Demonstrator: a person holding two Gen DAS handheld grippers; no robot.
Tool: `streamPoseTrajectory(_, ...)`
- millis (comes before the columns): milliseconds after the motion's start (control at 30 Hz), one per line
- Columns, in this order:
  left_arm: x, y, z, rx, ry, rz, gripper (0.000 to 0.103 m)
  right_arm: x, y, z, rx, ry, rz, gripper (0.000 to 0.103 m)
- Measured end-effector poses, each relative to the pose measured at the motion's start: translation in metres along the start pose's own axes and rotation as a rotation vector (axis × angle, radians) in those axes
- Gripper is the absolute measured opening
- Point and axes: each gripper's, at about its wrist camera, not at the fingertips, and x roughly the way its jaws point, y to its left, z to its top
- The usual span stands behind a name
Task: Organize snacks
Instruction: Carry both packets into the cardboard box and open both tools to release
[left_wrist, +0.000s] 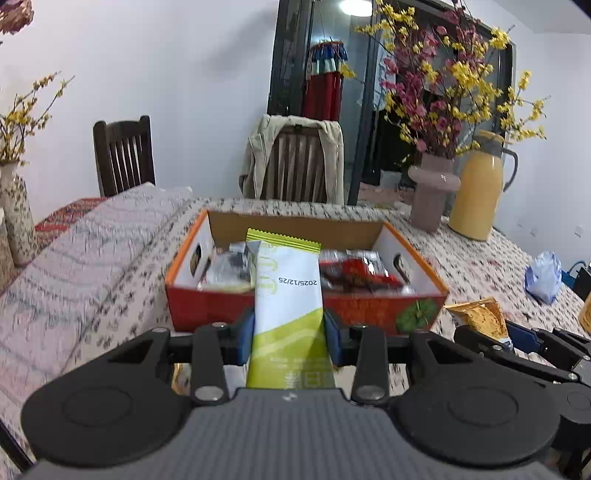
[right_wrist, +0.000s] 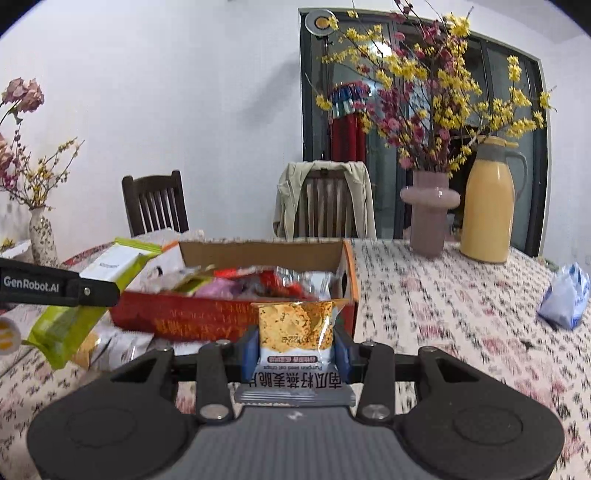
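Observation:
My left gripper (left_wrist: 289, 325) is shut on a long green-and-white snack packet (left_wrist: 286, 291), held up in front of an orange cardboard box (left_wrist: 369, 310) with several wrapped snacks inside. In the right wrist view the same packet (right_wrist: 107, 266) and the left gripper's black finger (right_wrist: 96, 291) show at the left edge. My right gripper (right_wrist: 297, 347) is shut on a golden oat-crisp packet (right_wrist: 295, 328), just before the box's (right_wrist: 229, 321) near right corner. That gripper and its packet (left_wrist: 480, 317) also appear at the right of the left wrist view.
A pink vase of flowers (right_wrist: 428, 218) and a yellow thermos jug (right_wrist: 487, 210) stand at the table's far right. A blue-white bag (right_wrist: 565, 295) lies at the right. Loose packets (right_wrist: 110, 343) lie left of the box. Two chairs (right_wrist: 325, 199) stand behind the table (right_wrist: 443, 314).

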Motion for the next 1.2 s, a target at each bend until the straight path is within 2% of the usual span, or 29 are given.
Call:
streamPoseTrajectory(300, 0.026, 0.007, 0.039, -0.01, -0.053, 0.018, 0.039, 0.035, 0.004, 0.037, -0.015, -0.047, -0.001, 0.04)
streamPoseTrajectory(667, 0.084, 0.019, 0.074, -0.037, -0.065, 0.044, 0.039, 0.102, 0.012, 0.075, -0.037, -0.049, 0.006, 0.04)
streamPoseTrajectory(867, 0.12, 0.034, 0.069, -0.074, -0.061, 0.079, 0.039, 0.137, 0.008, 0.076, -0.015, -0.054, -0.005, 0.04)
streamPoseTrajectory(967, 0.134, 0.037, 0.065, -0.073, -0.029, 0.087, 0.039, 0.153, 0.007, 0.068, -0.023, -0.016, -0.003, 0.04)
streamPoseTrajectory(1200, 0.14, 0.04, 0.057, -0.074, -0.016, 0.095, 0.039, 0.154, 0.008, 0.061, -0.026, -0.003, 0.001, 0.04)
